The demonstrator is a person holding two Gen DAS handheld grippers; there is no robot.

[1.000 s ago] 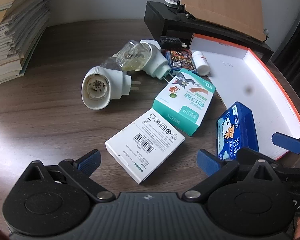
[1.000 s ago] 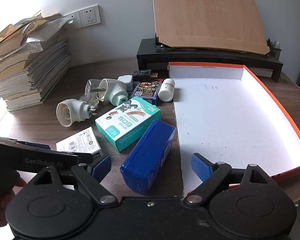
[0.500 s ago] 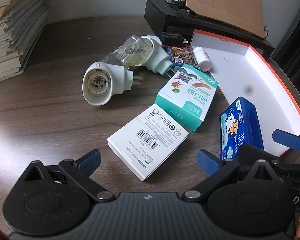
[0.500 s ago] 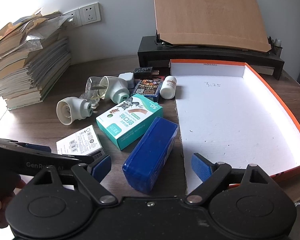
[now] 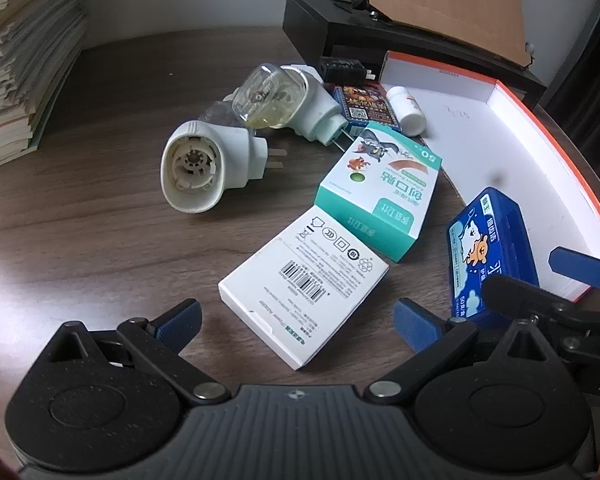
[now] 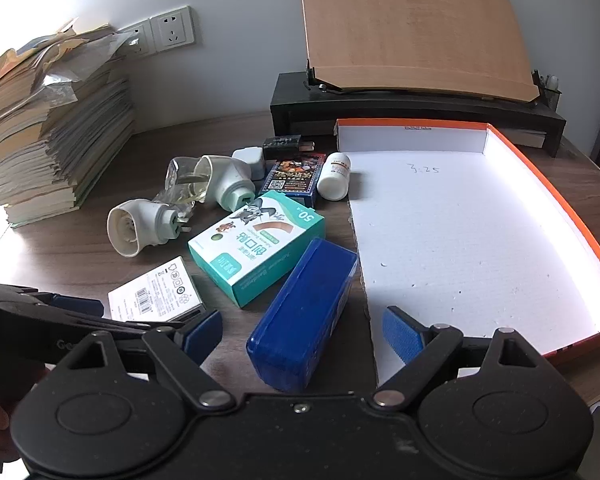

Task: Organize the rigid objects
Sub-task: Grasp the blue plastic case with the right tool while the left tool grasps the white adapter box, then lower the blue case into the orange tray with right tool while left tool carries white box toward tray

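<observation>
My left gripper (image 5: 296,322) is open, its jaws on either side of the near corner of a flat white box (image 5: 302,282) on the wooden table. My right gripper (image 6: 302,336) is open with a blue plastic case (image 6: 304,314) between its jaws; the case also shows in the left wrist view (image 5: 490,256). A teal plaster box (image 5: 380,188), two white plug-in units (image 5: 204,164), a card box (image 5: 366,102) and a small white bottle (image 5: 410,110) lie beyond. An empty orange-rimmed white tray (image 6: 460,232) lies to the right.
A tall stack of books (image 6: 48,140) stands at the left. A black stand with a wooden board (image 6: 412,36) is behind the tray. A black adapter (image 6: 286,146) and a white cube plug (image 6: 250,160) lie near the stand. Wall sockets (image 6: 172,34) are behind.
Both grippers have moved slightly forward, so the objects sit a little lower and closer in view. The jaws have stayed open and no object has moved.
</observation>
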